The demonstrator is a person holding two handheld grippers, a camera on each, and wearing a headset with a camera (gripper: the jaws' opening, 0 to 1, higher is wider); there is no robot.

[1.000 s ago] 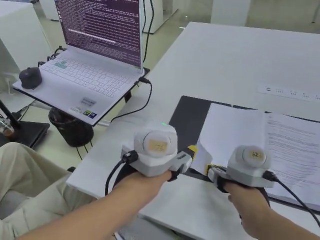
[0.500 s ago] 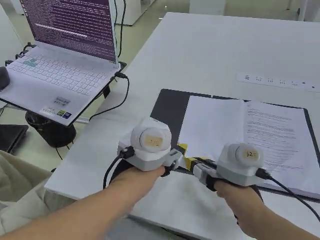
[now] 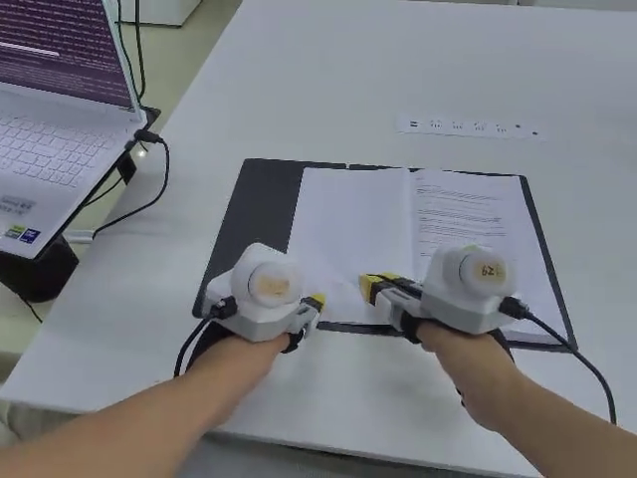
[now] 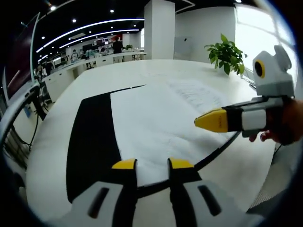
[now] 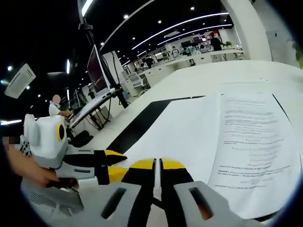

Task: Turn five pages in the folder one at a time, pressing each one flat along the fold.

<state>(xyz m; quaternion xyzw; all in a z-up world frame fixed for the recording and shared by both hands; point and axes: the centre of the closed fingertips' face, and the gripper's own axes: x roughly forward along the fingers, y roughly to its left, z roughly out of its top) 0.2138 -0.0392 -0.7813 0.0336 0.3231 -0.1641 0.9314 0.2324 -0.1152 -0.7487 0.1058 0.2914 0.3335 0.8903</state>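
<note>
Folder (image 3: pixel 261 214): black cover. Left page (image 3: pixel 348 234): plain white. Right page (image 3: pixel 468 224): white, with lines of black print. Bench (image 3: pixel 328 90): white. Left gripper (image 3: pixel 315 301) and right gripper (image 3: pixel 370 287): white bodies, grey jaws, yellow tips, a tan round label on each. Laptop (image 3: pixel 40 159): white keyboard, purple screen. Cable (image 3: pixel 149 189): black. Plant (image 4: pixel 227 56): green.

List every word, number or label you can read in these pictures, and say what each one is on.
"29" as pictured, perhaps "62" turned round: number sticker on the right tool.
Orange sticker on the left tool: blurred, unreadable.
Printed page in the folder: too small to read.
Laptop screen and stickers: too small.
Markings on the power strip: too small.
</note>
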